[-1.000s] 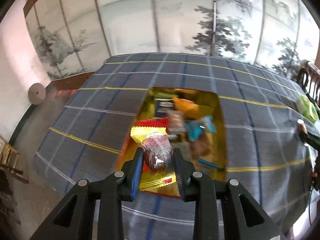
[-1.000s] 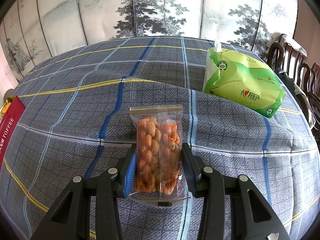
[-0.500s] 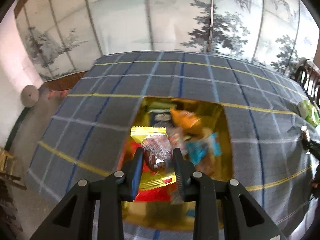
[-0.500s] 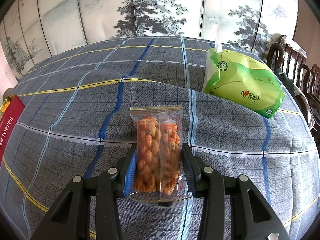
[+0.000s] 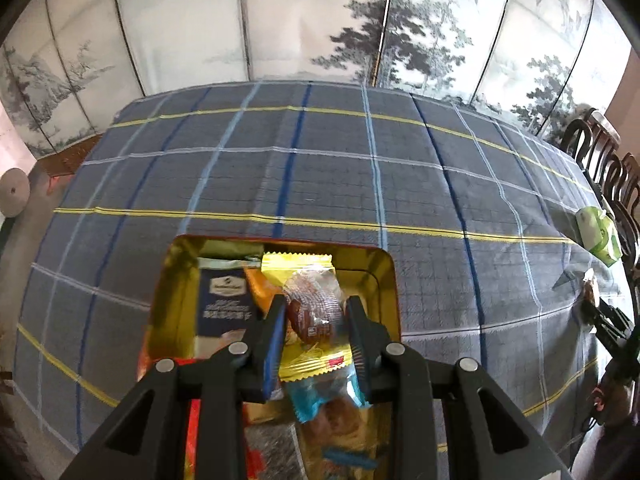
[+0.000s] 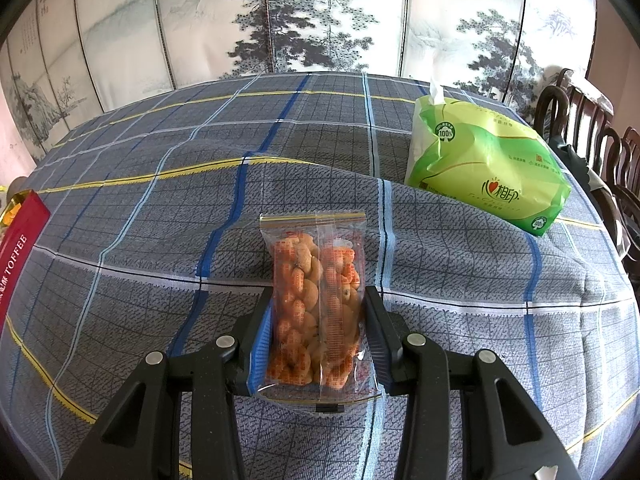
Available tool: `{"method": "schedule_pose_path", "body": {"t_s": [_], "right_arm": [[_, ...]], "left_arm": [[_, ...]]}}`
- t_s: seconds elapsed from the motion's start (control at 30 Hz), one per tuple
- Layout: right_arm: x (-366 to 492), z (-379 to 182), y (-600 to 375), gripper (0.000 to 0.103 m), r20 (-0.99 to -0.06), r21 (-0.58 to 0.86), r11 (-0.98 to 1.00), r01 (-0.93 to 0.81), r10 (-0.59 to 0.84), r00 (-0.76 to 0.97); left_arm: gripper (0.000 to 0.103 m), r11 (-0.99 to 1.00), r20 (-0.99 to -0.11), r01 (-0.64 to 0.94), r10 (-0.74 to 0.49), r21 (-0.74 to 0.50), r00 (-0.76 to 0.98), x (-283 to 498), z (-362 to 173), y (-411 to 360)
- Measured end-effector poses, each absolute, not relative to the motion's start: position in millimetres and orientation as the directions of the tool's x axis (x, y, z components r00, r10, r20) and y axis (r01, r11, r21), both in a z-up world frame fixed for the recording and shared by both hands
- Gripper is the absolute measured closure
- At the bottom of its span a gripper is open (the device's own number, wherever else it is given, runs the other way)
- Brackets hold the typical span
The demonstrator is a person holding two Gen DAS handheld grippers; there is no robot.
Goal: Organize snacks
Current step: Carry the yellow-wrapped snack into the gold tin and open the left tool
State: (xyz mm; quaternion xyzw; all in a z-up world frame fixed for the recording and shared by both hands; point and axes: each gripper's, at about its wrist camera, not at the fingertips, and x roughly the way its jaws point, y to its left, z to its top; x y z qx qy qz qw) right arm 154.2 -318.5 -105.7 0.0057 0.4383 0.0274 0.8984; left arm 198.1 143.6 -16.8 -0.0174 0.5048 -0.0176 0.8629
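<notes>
1. My left tongs (image 5: 316, 324) are clenched on a yellow-edged cake packet (image 5: 310, 308), and they hang directly over the open gold tin (image 5: 176, 280). The packet's long axis runs straight ahead along the fingers, so I judge the coming move is a drop straight down.
2. My right tongs (image 6: 318, 324) grip a clear packet of orange biscuits (image 6: 318, 300) by its sides, long axis forward, above the plaid surface (image 6: 460, 280).
3. The tin's red wall (image 6: 18, 252) shows only at that view's far left, well apart, so the left hand is much nearer it.

"TOFFEE" on red tin (image 6: 18, 256); "100%" on green tissue pack (image 6: 484, 168)
</notes>
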Motion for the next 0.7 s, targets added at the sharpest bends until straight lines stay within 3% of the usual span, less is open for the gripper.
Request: {"method": "schedule_pose_path", "body": {"t_s": [0.7], "right_arm": [[153.5,-105.3,-318.6,0.061,-0.787,0.033,0.998,-0.044,0.054,0.614]], "left_arm": [[0.073,0.997,-0.892,0.039,-0.075,-0.065,0.445,217.5,-40.1,129.5]]}}
